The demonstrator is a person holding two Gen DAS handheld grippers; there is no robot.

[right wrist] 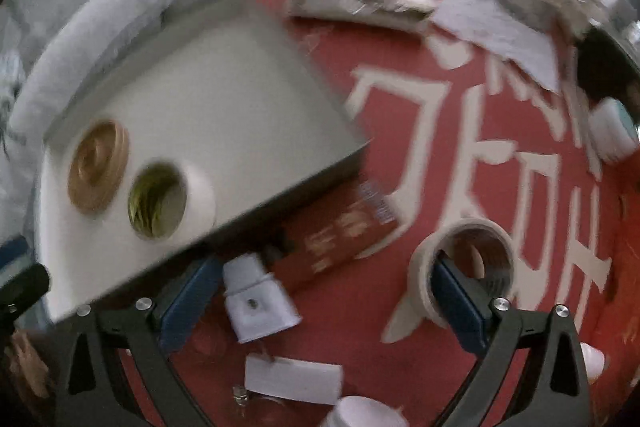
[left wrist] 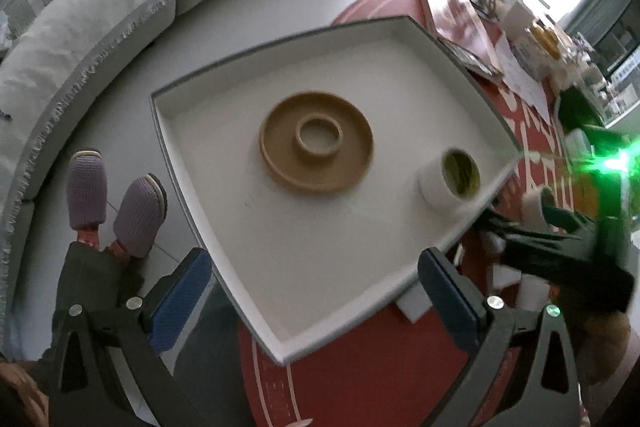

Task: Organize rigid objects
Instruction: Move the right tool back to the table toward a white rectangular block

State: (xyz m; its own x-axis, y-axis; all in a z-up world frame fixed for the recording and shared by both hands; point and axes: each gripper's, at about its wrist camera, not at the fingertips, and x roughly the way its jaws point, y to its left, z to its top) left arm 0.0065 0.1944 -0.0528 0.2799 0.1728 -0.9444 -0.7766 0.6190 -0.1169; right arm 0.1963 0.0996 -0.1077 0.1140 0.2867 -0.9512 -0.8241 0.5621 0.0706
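Plainly upright, tape roll [right wrist: 466, 269], hollow core facing up.

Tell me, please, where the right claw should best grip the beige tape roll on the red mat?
Probably across its wall, from above: the beige tape roll lies tilted with its hollow core facing up, so one finger can drop into the hole and one outside. The right claw is open, one finger already near the rim.

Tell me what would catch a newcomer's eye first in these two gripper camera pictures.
First, the big white tray sitting on the red mat, with a tan ring-shaped dish near its middle and a white roll with a green inside by its edge. In the right wrist view, a beige tape roll lies on the mat outside the tray, with one pad of the open right gripper in front of it.
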